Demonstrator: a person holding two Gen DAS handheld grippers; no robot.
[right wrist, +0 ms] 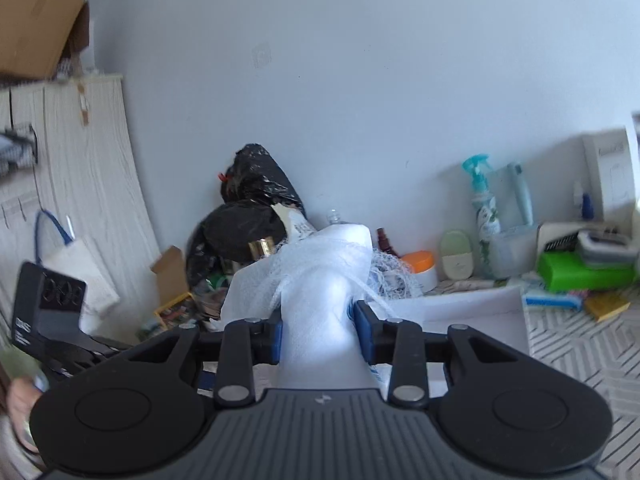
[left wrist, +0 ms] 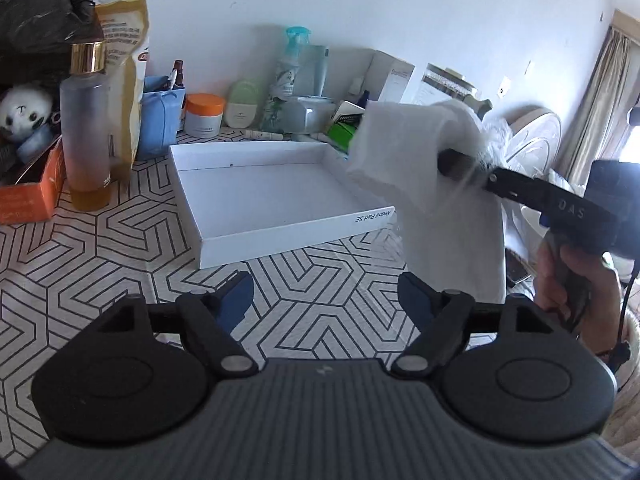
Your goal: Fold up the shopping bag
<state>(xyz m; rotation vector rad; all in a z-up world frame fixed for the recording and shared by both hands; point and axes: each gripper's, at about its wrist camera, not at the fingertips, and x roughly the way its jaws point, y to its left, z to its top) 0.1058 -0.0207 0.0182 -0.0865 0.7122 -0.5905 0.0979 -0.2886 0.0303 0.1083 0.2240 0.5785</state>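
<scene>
Left wrist view: left gripper (left wrist: pixel 326 300) jaws apart, holding nothing, above patterned tabletop (left wrist: pixel 80 264); white box lid (left wrist: pixel 276 196) just ahead. Right gripper (right wrist: pixel 318 334) clamped on white shopping bag (right wrist: pixel 320 280), bag held in air ahead-right of left gripper, over lid's right edge

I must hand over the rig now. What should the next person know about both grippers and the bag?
Right gripper: shut on the white shopping bag, held in the air over the right edge of the white box lid.
Left gripper: open, holding nothing, low over the patterned table.
Done: bag looks bunched, partly folded.
Left: probably lay it flat and finish the folds.
</scene>
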